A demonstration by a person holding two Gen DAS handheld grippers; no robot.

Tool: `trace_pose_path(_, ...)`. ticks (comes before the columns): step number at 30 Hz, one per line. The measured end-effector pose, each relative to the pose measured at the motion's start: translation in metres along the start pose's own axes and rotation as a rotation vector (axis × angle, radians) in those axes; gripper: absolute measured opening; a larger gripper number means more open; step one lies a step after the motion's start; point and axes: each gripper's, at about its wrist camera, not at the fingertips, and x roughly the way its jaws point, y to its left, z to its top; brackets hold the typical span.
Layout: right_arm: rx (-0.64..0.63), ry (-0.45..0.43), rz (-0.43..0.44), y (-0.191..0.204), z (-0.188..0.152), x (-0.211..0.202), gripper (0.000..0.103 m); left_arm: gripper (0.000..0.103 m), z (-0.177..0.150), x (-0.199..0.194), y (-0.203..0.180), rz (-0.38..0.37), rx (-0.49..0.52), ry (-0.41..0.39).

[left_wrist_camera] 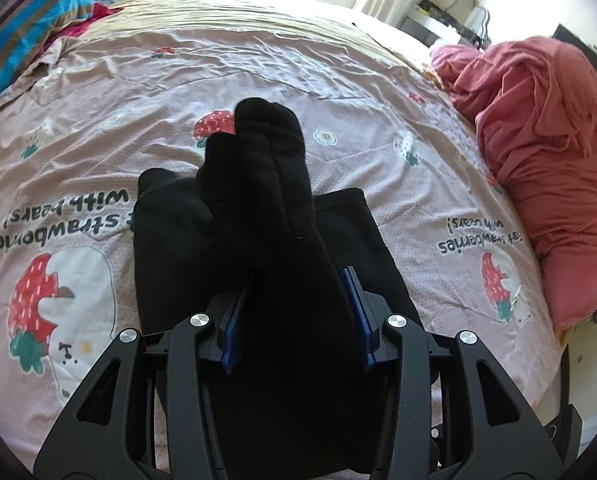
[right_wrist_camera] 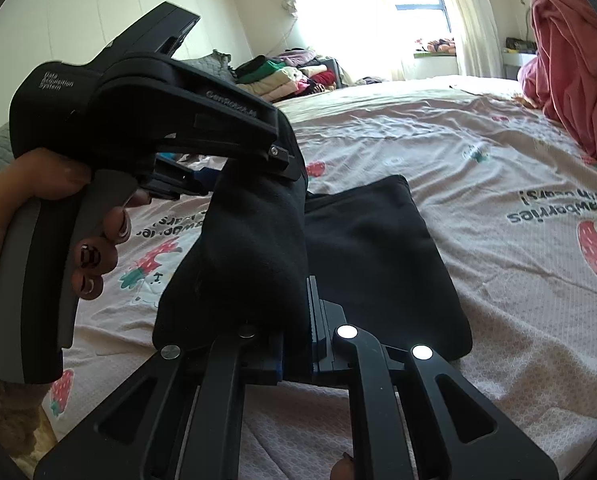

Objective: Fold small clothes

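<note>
Socks: black pair of socks [left_wrist_camera: 266,184] held up off the bed between both grippers, toes bunched together at the far end in the left wrist view.
Left gripper [left_wrist_camera: 296,312]: jaws closed partway on 1 end of the socks, blue pads pressed into the thick fabric.
Right gripper [right_wrist_camera: 298,332]: jaws pinched narrowly on the opposite end of the same socks.
Folded garment [right_wrist_camera: 378,248]: black, flat, lying directly beneath the socks, apparently finished.
Progress: pair seemingly aligned, fold not yet made; laying down and doubling over remain.
Bedsheet [left_wrist_camera: 338,80]: pink, strawberry print, wrinkled.
Pink pile [left_wrist_camera: 538,140]: crumpled cloth at the bed edge, unfolded.
</note>
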Motion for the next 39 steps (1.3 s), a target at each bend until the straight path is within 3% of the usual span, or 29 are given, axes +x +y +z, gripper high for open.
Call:
trace_pose_path(8,0.152,0.055,0.074,-0.029,0.0,0.009,0.013,0.044,0.007,0.019,-0.014,0.028,0.03,0.039)
trace_pose_path(10,0.192,0.074,0.089,-0.037,-0.002,0.011,0.017,0.053,0.008,0.023,-0.016,0.018,0.028,0.047)
trace_pose_path(12,0.221,0.091,0.098,-0.043,-0.003,0.013,0.017,0.068,0.008,0.025,-0.019,-0.006,0.027,0.056)
trace_pose_path(17,0.308,0.138,0.126,-0.059,-0.008,0.016,0.025,0.071,0.006,0.016,-0.019,-0.051,0.009,0.034)
trace_pose_path(20,0.36,0.168,0.182,-0.071,-0.011,0.016,0.031,0.072,0.002,0.005,-0.007,-0.039,-0.006,0.001)
trace_pose_path(23,0.364,0.197,0.238,-0.075,-0.007,0.013,0.042,0.072,-0.009,-0.008,0.013,-0.02,-0.031,-0.035)
trace_pose_path(25,0.367,0.215,0.283,-0.075,0.0,0.012,0.058,0.072,-0.017,-0.014,0.023,0.016,-0.038,-0.056)
trace_pose_path(27,0.38,0.234,0.32,-0.079,0.011,0.013,0.063,0.072,-0.027,-0.019,0.036,0.048,-0.047,-0.072)
trace_pose_path(31,0.355,0.281,0.324,-0.088,0.042,0.028,0.065,0.072,-0.043,-0.022,0.054,0.098,-0.06,-0.088)
trace_pose_path(33,0.376,0.344,0.343,-0.092,0.054,0.045,0.065,0.072,-0.048,-0.021,0.058,0.091,-0.068,-0.086)
trace_pose_path(36,0.395,0.368,0.372,-0.097,0.072,0.064,0.065,0.075,-0.053,-0.02,0.057,0.092,-0.064,-0.087)
trace_pose_path(39,0.329,0.418,0.323,-0.093,0.082,0.084,0.065,0.076,-0.058,-0.02,0.054,0.104,-0.046,-0.088)
